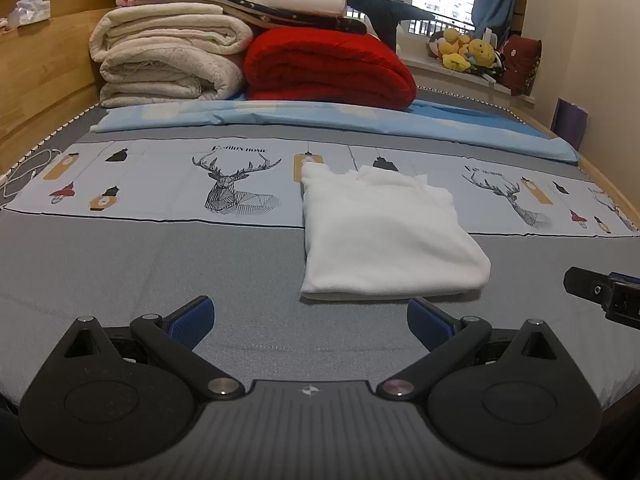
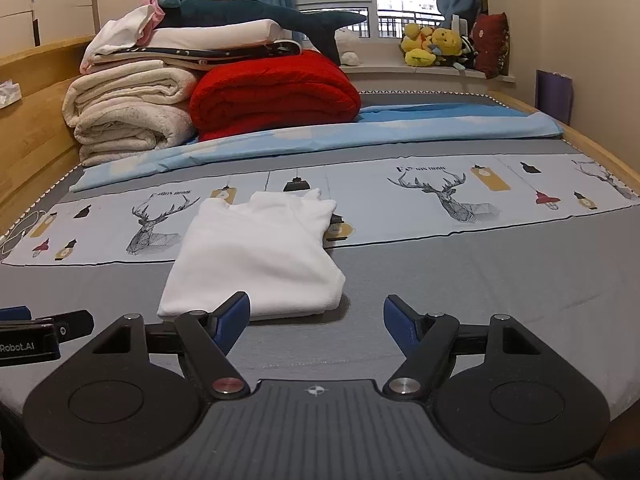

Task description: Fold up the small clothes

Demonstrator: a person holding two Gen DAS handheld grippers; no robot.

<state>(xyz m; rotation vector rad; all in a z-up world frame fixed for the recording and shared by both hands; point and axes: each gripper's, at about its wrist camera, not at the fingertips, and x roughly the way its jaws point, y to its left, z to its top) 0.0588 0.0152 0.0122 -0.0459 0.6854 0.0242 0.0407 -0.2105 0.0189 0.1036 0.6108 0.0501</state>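
Note:
A small white garment (image 1: pixel 384 236) lies folded into a neat rectangle on the grey bed sheet (image 1: pixel 160 264); it also shows in the right wrist view (image 2: pixel 256 256). My left gripper (image 1: pixel 310 320) is open and empty, just in front of the garment's near edge and a little to its left. My right gripper (image 2: pixel 316 322) is open and empty, in front of the garment's near right corner. The right gripper's side shows at the right edge of the left wrist view (image 1: pixel 604 292), and the left gripper's side shows at the left edge of the right wrist view (image 2: pixel 40 334).
Folded cream blankets (image 1: pixel 168 60) and a red blanket (image 1: pixel 328 68) are stacked at the back of the bed, on a light blue sheet (image 1: pixel 320 120). A wooden bed frame (image 1: pixel 40 80) runs along the left. Plush toys (image 1: pixel 464 50) sit on the window sill.

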